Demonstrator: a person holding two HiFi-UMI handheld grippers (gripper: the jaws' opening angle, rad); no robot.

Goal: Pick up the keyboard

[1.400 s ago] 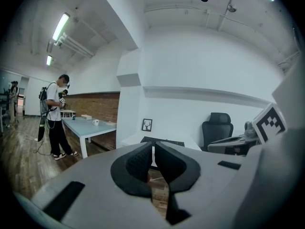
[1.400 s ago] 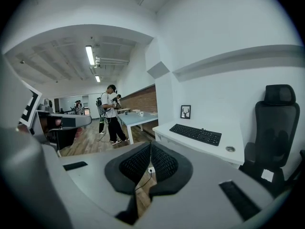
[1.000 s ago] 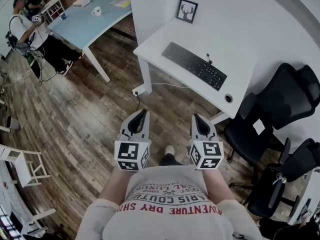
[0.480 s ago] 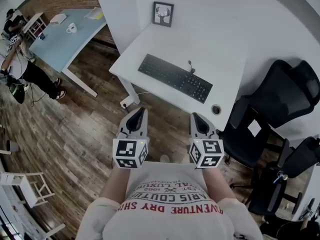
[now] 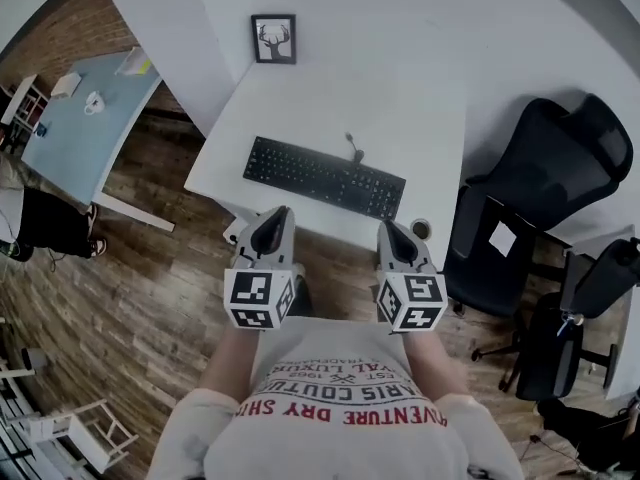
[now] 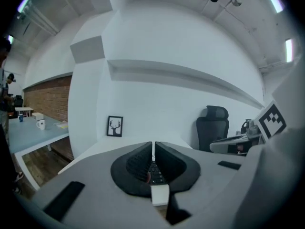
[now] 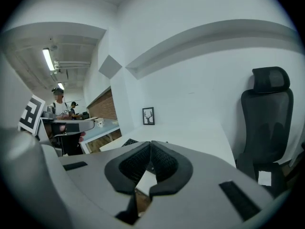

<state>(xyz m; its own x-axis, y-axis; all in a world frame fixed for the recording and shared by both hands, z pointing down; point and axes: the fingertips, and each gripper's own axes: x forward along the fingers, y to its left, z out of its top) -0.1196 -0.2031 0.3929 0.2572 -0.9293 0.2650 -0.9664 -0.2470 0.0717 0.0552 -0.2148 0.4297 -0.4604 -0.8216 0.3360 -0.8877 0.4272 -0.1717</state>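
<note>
Keyboard: black, long, flat and thin, lying slightly askew on the white worktop, close to its near edge and just ahead of both grippers. It looks like a stiff plastic slab, probably light and unlikely to bend. The key tops are likely slick and will give when pressed, so they make a poor place to pinch. The short ends look like the better hold, one gripper at each, clamping the rim so the slab stays level. It lies flush on a smooth worktop and may skid when nudged. Whether a cable trails from it cannot be told.

The left gripper and right gripper hover short of the worktop edge. The left fingers are pressed together with nothing between them, and so are the right fingers. Their dark pads are ribbed.

A small dark object on a stalk stands just behind the keyboard. A round hole sits in the worktop's near right corner. A framed deer picture leans against the far wall. A black office chair stands to the right on the wood-plank floor.
</note>
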